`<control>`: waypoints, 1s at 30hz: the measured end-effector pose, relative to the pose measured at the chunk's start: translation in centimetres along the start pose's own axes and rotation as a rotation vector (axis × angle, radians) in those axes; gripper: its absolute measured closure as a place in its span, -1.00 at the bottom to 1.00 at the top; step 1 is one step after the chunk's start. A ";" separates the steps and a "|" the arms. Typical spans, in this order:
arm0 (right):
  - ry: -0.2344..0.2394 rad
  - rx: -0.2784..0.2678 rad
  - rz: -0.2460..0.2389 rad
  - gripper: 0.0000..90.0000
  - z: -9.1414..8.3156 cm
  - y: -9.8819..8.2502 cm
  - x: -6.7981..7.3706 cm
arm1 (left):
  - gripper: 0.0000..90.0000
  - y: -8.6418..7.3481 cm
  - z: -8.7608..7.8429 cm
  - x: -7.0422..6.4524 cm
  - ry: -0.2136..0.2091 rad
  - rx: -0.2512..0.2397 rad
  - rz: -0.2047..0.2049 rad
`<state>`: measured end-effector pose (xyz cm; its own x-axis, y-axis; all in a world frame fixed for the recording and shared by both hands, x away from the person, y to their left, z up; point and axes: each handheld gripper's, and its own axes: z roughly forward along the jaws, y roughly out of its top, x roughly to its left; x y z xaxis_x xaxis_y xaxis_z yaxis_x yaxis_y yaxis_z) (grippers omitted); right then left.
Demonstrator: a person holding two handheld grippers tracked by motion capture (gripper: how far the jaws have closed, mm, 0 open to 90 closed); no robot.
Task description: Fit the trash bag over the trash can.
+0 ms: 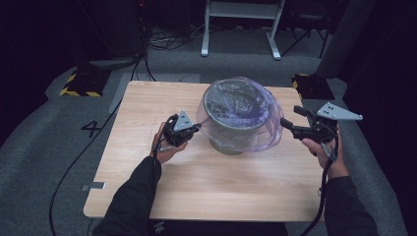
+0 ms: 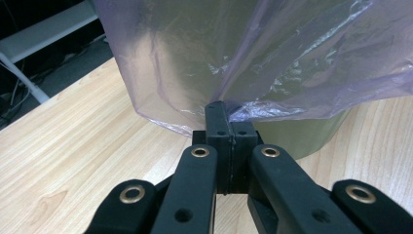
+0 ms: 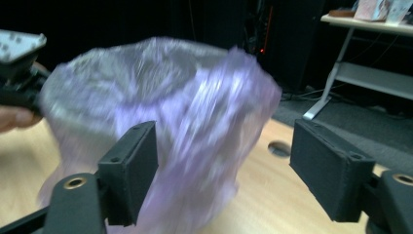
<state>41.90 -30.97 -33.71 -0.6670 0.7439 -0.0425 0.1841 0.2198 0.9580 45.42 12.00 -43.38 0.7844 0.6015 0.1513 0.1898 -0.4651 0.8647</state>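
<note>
A grey bin stands in the middle of the wooden table, lined with a thin purple plastic bag that hangs over its rim. My left gripper is at the bin's left side, shut on the bag's edge; in the left gripper view the jaws pinch a fold of the bag against the bin. My right gripper hovers at the bag's right side with its jaws wide apart. In the right gripper view the blurred bag lies just ahead of the gripper, untouched by the pads.
A white desk frame stands on the grey floor behind the table. Yellow-and-black striped blocks sit at the far corners, with cables trailing down the left. A round hole marks the tabletop near the bin.
</note>
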 end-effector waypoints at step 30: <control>-0.109 0.160 0.005 0.93 8.9 4.2 -2.9 | 1.00 0.2 1.3 0.3 0.001 0.019 -0.014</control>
<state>51.05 -26.55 -32.05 -0.5850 0.8074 -0.0768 0.3057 0.3072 0.9012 46.46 11.20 -43.84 0.7811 0.6085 0.1400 0.2116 -0.4689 0.8575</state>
